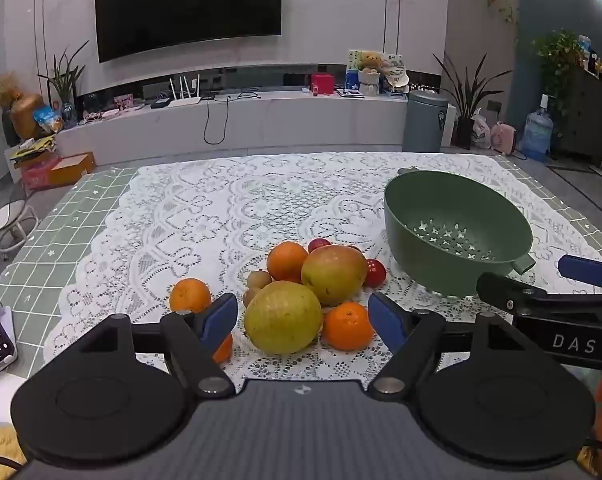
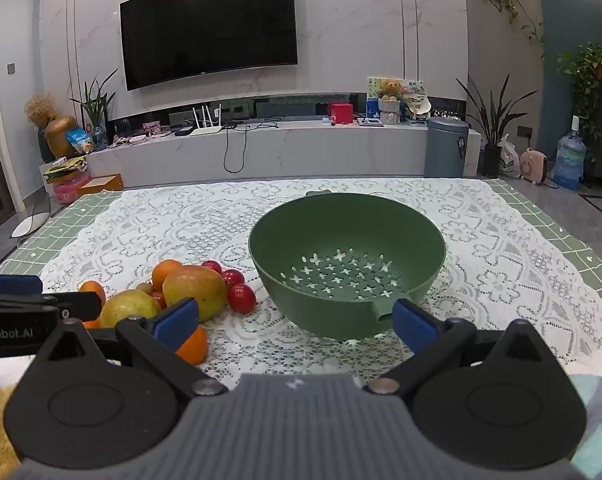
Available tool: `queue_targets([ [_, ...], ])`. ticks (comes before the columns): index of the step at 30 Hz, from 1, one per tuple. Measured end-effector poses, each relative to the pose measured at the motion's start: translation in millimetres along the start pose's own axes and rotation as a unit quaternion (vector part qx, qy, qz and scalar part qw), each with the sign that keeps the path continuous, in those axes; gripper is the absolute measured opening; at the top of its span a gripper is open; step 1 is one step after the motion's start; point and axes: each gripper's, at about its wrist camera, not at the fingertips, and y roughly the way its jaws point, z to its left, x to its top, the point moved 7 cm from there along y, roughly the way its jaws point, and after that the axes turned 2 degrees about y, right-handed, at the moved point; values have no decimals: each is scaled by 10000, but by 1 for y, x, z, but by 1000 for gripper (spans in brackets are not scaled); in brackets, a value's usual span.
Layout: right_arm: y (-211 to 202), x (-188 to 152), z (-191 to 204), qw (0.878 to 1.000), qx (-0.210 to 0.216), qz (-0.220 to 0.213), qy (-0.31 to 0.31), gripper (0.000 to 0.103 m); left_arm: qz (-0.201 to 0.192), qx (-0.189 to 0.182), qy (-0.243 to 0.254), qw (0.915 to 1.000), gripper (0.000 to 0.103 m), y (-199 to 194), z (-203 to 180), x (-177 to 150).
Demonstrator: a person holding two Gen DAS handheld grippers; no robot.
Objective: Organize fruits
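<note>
**Two grippers wide open above the fruit pile**

Both my tools hold nothing. My left gripper (image 1: 303, 320) hangs spread wide over the yellow-green fruit (image 1: 283, 317), with a mango (image 1: 333, 274) and oranges (image 1: 287, 261) heaped just behind on the lace cloth (image 1: 181, 216). My right gripper (image 2: 297, 318) gapes before the green colander (image 2: 347, 264), which sits right of the pile, beside the red tomatoes (image 2: 241, 298).

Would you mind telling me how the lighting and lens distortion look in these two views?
Left wrist view: dim indoor light, fisheye bends the TV and the table edges, fruit sharp. Right wrist view: same bending, ceiling spots glare on the TV, colander evenly lit.
</note>
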Motion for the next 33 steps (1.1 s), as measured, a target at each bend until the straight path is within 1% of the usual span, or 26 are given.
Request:
queue_targets([
  [2,0,1,0,10000,-23,4,-33,99,49,-57,-85,9999,85,0,1,0],
  [3,0,1,0,10000,-25,1,-37,99,58,-29,-71,10000,85,0,2,0],
  [4,1,2,0,10000,-23,7,-28,99,67,-2,-62,10000,84,0,4,-8],
  [7,0,2,0,10000,-19,39,19,99,121,-11,-42,9999,83,4,5,-14],
  [11,1,-4,-4,9999,-20,77,91,99,158,10,-43,9999,82,0,2,-13],
  [12,2,-4,-4,9999,-21,87,106,99,223,23,-58,9997,82,1,2,-6],
  [14,4,-4,-5,9999,-29,112,127,99,228,20,-67,9997,82,1,2,-6],
  [16,3,-2,-5,9997,-39,182,151,99,231,25,-59,9997,82,1,2,-6],
  [33,5,-3,-7,9994,-48,276,183,99,275,17,-87,9996,81,2,1,-8],
])
